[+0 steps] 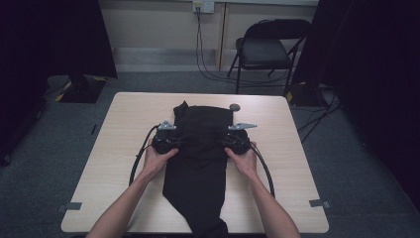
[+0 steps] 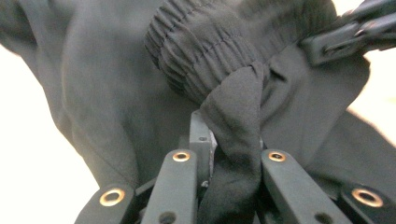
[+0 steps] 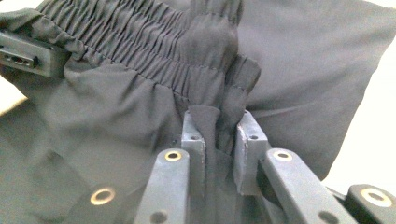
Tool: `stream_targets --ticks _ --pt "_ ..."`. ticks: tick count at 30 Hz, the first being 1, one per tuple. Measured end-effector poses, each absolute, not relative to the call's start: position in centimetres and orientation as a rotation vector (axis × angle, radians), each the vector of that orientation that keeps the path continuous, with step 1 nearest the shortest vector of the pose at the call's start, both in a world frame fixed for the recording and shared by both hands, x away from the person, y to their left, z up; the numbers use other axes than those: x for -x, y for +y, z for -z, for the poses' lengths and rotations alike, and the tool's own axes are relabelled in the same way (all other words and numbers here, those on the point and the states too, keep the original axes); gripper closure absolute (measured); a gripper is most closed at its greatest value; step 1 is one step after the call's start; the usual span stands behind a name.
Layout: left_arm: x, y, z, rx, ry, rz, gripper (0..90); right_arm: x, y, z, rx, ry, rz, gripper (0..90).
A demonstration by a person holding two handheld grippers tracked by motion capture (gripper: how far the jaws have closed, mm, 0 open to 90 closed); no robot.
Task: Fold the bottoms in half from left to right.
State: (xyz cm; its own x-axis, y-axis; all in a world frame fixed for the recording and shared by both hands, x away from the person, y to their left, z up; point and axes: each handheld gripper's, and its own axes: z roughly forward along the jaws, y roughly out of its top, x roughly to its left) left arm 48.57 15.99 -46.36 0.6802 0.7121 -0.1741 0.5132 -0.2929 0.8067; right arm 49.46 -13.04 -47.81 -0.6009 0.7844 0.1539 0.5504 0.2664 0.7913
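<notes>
Trousers [image 1: 200, 148] lie on the bench [image 1: 119, 148], stretched between both tools: left hand-held gripper [image 1: 171, 141] and right hand-held gripper [image 1: 232, 140] each pinch the waistband [image 3: 140, 42]. Lift evenly, I judge, keeping both pinches firm.

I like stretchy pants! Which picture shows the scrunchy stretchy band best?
The right gripper view: the elastic waistband runs wide across it, gathers sharp. The left gripper view shows a bunched stretch. In the high view it blends into the black garment.

Left tool [image 1: 165, 141], right tool [image 1: 237, 140] flank black garment [image 1: 200, 153] on table [image 1: 119, 129].
</notes>
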Motion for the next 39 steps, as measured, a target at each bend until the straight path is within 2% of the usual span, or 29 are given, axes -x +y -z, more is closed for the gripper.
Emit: stream_targets --ticks 7,12,15,17,22,29,31,34,39 --pt "-47.4 16.4 39.8 -1.853 0.841 -0.323 82.0 -48.9 -14.1 42.4 -1.189 2.155 -1.423 78.2" --pt "-43.6 17.1 36.3 -1.801 0.761 -0.339 81.9 -46.6 -14.5 38.0 -1.083 2.106 -1.526 78.6" --pt "-40.9 17.6 36.4 -1.818 0.746 -0.320 81.6 -44.3 -14.5 37.3 -1.024 2.133 -1.558 78.6" --pt "-38.8 18.0 37.2 -1.818 0.748 -0.277 81.5 -42.5 -14.3 37.8 -1.008 2.166 -1.546 78.7" --pt "-35.4 17.8 41.2 -1.958 0.780 -0.187 80.5 -38.7 -14.0 40.5 -0.991 2.276 -1.451 78.7" --pt "-34.3 16.8 47.1 -2.195 0.801 -0.036 80.5 -35.8 -13.8 46.3 -1.015 2.484 -1.319 78.6" --pt "-34.1 16.4 48.0 -2.243 0.808 -0.051 80.3 -35.3 -13.8 47.6 -1.024 2.521 -1.283 78.6" --pt "-34.7 16.5 48.4 -2.223 0.831 -0.054 80.4 -35.3 -13.9 48.8 -1.014 2.534 -1.213 78.9" --pt "-37.4 15.6 48.7 -2.216 0.843 -0.212 80.5 -38.0 -13.5 49.3 -1.016 2.480 -1.155 79.1"
